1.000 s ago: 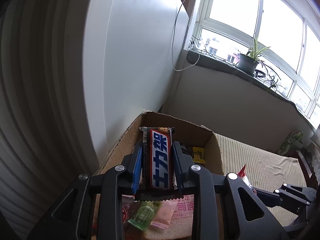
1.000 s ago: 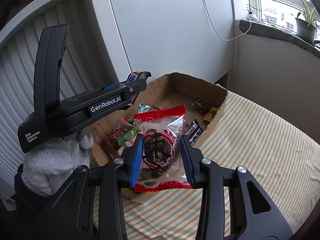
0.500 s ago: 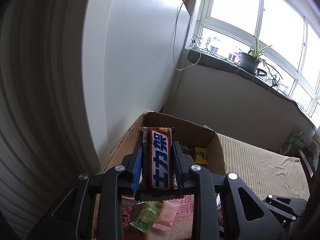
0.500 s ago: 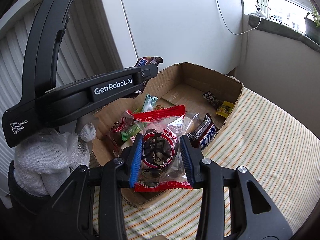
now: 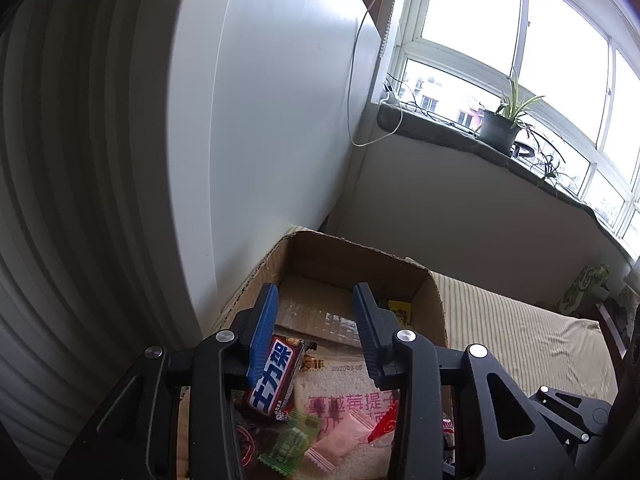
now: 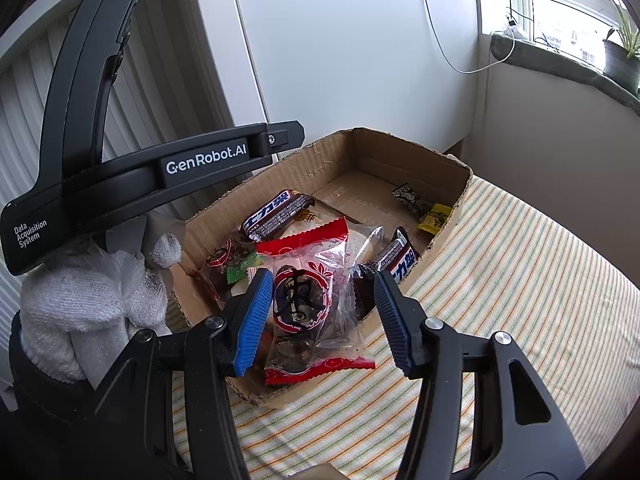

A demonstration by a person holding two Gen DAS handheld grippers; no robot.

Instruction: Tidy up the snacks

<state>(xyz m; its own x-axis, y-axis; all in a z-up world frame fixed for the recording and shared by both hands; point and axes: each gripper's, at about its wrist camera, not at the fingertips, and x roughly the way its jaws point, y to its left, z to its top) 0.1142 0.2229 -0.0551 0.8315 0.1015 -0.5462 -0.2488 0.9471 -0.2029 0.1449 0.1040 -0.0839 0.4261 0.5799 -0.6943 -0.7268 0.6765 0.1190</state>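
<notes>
A cardboard box holds several snacks on a striped cloth. My left gripper is open above the box; a brown chocolate bar with blue lettering lies below it on other packets, also seen in the right wrist view. My right gripper is open at the box's near edge. A clear packet with red ends lies between its jaws, resting over the box edge, free of the pads. A second chocolate bar lies beside it.
Small dark and yellow candies sit in the box's far corner. A white cabinet stands behind the box. A windowsill with a potted plant runs at the right. Striped cloth spreads to the right.
Both grippers have opened. The chocolate bar has dropped from the left gripper into the box, and the red-ended packet has been released from the right gripper onto the box edge.
</notes>
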